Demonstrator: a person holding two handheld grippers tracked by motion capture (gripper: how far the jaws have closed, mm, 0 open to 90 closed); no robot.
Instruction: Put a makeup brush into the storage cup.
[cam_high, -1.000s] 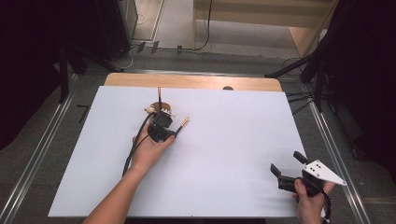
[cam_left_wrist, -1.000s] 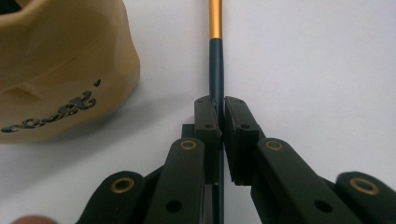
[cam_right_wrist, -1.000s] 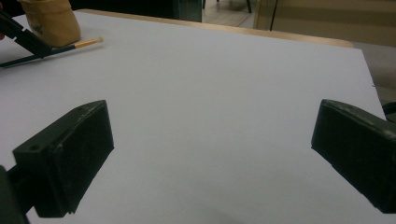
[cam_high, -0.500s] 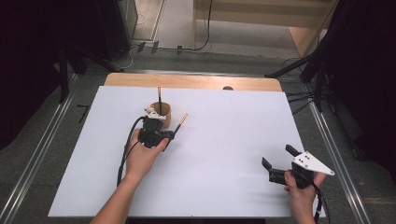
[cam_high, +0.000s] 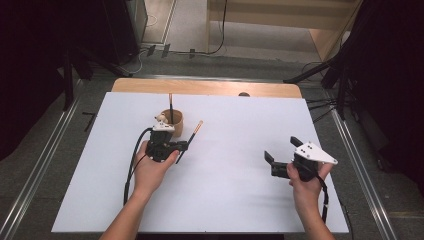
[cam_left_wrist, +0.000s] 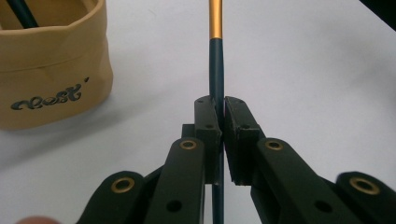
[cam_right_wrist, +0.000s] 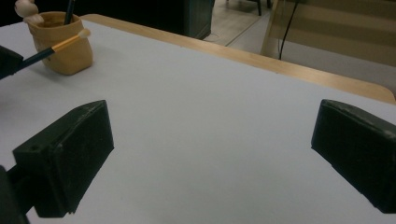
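Observation:
A tan paper cup (cam_high: 173, 120) stands at the table's back left with a dark brush (cam_high: 170, 106) upright in it. Just in front of the cup, my left gripper (cam_high: 181, 146) is shut on a second brush (cam_high: 192, 134). That brush has a dark handle, a gold ferrule and a pale tip pointing away and to the right. In the left gripper view the jaws (cam_left_wrist: 221, 114) pinch the brush handle (cam_left_wrist: 216, 70), with the cup (cam_left_wrist: 51, 79) at the left. My right gripper (cam_high: 281, 152) hovers open over the right side of the table. Its view (cam_right_wrist: 215, 154) holds nothing between the jaws, with the cup (cam_right_wrist: 65, 58) far off.
A white sheet (cam_high: 235, 190) covers the table, and a wooden strip (cam_high: 210, 88) shows along its far edge. Metal rails run down both sides on the floor. A small pale figure (cam_high: 161, 119) perches on the cup's rim.
My left gripper has drawn slightly back toward the person with the brush still held. The right gripper has moved forward and left over the table, jaws open.

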